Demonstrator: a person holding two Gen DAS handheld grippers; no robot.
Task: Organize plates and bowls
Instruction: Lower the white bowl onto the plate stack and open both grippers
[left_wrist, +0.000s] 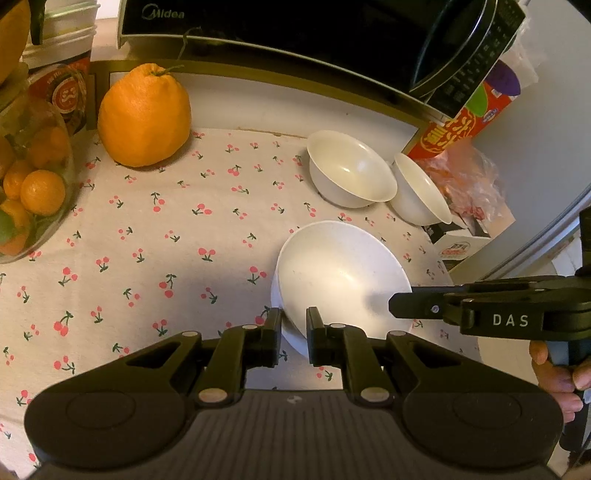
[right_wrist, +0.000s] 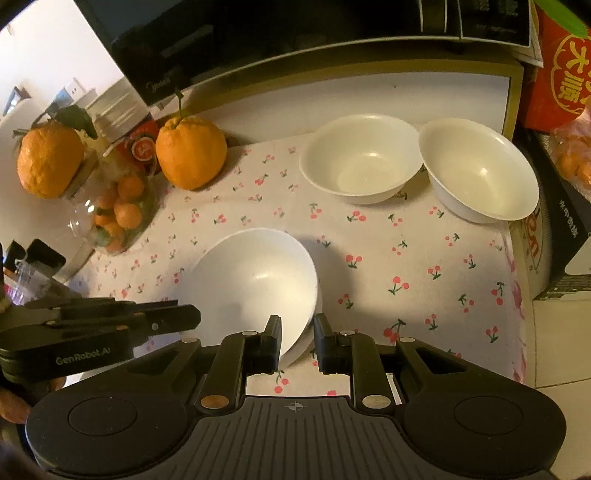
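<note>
A stack of white bowls (left_wrist: 343, 273) (right_wrist: 255, 280) sits near the front of the cherry-print cloth (left_wrist: 147, 251). My left gripper (left_wrist: 293, 325) has its jaws on either side of the stack's near-left rim. My right gripper (right_wrist: 297, 332) has its jaws on either side of the stack's near-right rim. Whether either pair of jaws presses the rim I cannot tell. The right gripper also shows in the left wrist view (left_wrist: 402, 304), and the left gripper in the right wrist view (right_wrist: 184, 319). Two more white bowls (right_wrist: 360, 158) (right_wrist: 478, 171) stand at the back right, the right one tilted.
A large orange (left_wrist: 144, 116) (right_wrist: 190, 151) stands at the back left by a glass jar of small oranges (left_wrist: 29, 192) (right_wrist: 118, 210). A black Midea microwave (left_wrist: 295, 26) sits behind on a shelf. A red carton (left_wrist: 465, 122) and boxes crowd the right edge.
</note>
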